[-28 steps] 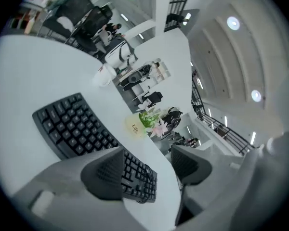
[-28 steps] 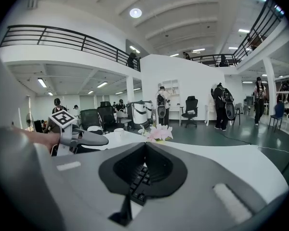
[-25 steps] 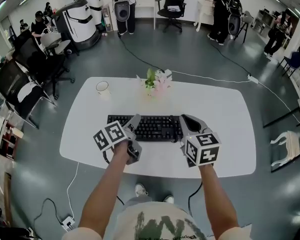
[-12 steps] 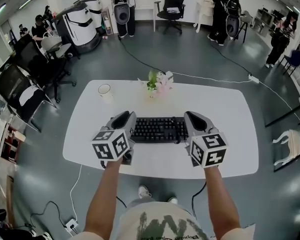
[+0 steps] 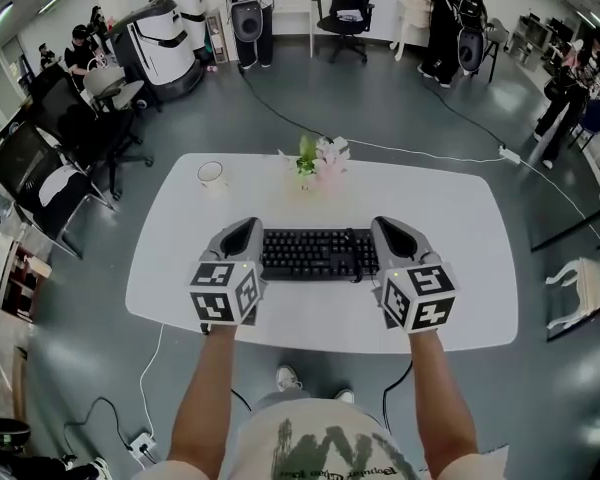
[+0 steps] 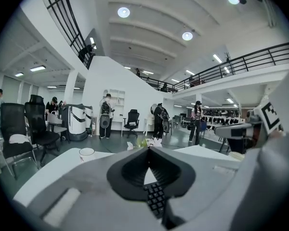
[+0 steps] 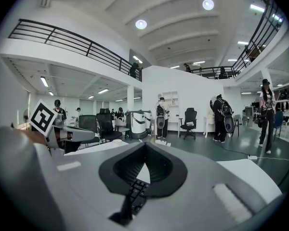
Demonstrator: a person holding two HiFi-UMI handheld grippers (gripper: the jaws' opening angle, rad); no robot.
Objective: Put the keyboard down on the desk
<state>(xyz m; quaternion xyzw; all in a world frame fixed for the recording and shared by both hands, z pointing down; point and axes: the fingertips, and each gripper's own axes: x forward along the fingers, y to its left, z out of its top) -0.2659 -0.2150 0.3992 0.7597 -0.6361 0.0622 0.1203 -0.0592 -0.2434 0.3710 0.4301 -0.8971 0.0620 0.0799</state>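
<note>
Rounded white counter [image 5: 460,218], smooth and glossy. Black rectangular keyboard [image 5: 315,253] lies flat across its middle, towards the front edge. Left hand-held gripper [image 5: 244,230] and right hand-held gripper [image 5: 392,230], grey moulded shells carrying marker cubes, sit at the keyboard's two ends. Each has its jaws closed tip to tip, with keys showing through the spade-shaped gap behind the tips. A second earlier the left jaws stood apart and skewed. Behind: pale flowers [image 5: 320,158]; round white mug [image 5: 211,174].
</note>
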